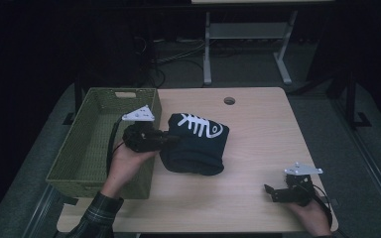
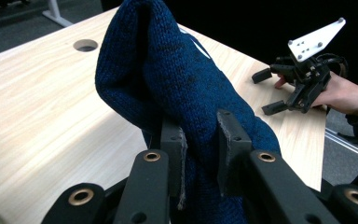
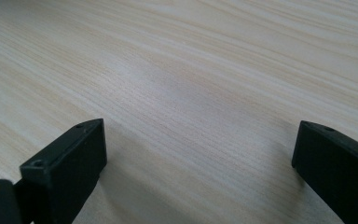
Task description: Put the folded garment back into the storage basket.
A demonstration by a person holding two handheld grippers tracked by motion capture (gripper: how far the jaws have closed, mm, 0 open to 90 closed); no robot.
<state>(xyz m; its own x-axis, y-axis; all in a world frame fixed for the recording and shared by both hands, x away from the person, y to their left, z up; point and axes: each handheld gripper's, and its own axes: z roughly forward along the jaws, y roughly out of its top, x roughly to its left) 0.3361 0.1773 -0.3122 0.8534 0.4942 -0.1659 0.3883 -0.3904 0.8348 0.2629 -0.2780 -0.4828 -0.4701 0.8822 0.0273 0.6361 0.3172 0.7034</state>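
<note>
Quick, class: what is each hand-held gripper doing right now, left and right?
Left hand-held gripper: closed on the folded blue sweater.
Right hand-held gripper: open, holding nothing, over the bare table.

The high view looks forward and down on the table (image 1: 258, 148); both gripper views skim it close, toward twelve o'clock.

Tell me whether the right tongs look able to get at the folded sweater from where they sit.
Probably yes. The right tongs rest open on the table, apart from the dark blue sweater, with bare wood between them. The left tongs already clamp the sweater's near edge, so its right side looks free.
</note>
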